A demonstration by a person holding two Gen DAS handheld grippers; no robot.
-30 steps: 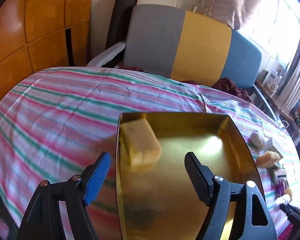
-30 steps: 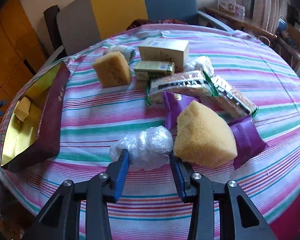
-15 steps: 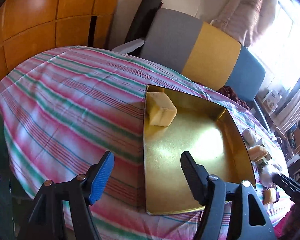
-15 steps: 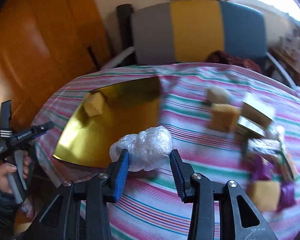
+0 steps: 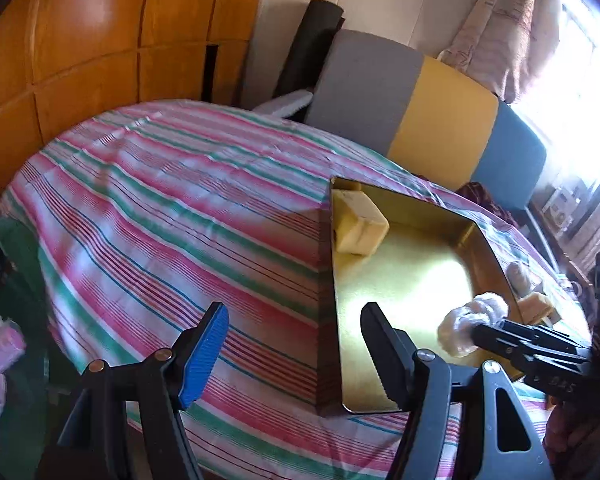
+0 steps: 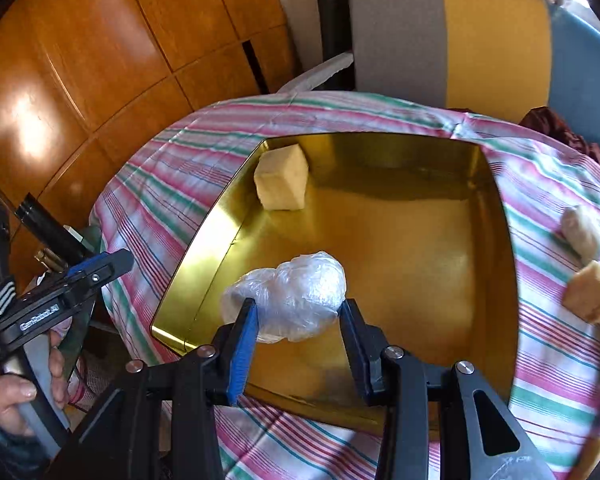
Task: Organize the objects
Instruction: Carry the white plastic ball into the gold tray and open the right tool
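Observation:
A gold tray (image 6: 420,260) lies on the striped tablecloth (image 5: 180,200), with a pale yellow sponge block (image 6: 282,182) in its far left corner. My right gripper (image 6: 298,312) is shut on a clear plastic-wrapped bundle (image 6: 296,292) and holds it above the tray's near left part. In the left wrist view the same bundle (image 5: 466,326) hangs over the tray (image 5: 412,280) at the right gripper's (image 5: 480,330) tip, near the sponge block (image 5: 358,224). My left gripper (image 5: 294,320) is open and holds nothing; it hovers by the tray's near left corner. A person's hand (image 6: 16,392) holds it.
A tan sponge cube (image 6: 590,292) and a small wrapped lump (image 6: 580,228) lie on the cloth right of the tray. A grey, yellow and blue chair back (image 5: 420,96) stands behind the table. Wooden wall panels (image 5: 100,40) rise at the left.
My right gripper has carried the wrapped bundle from the pile of items over to the gold tray. My left gripper has drawn back from above the tray and its jaws have narrowed a little.

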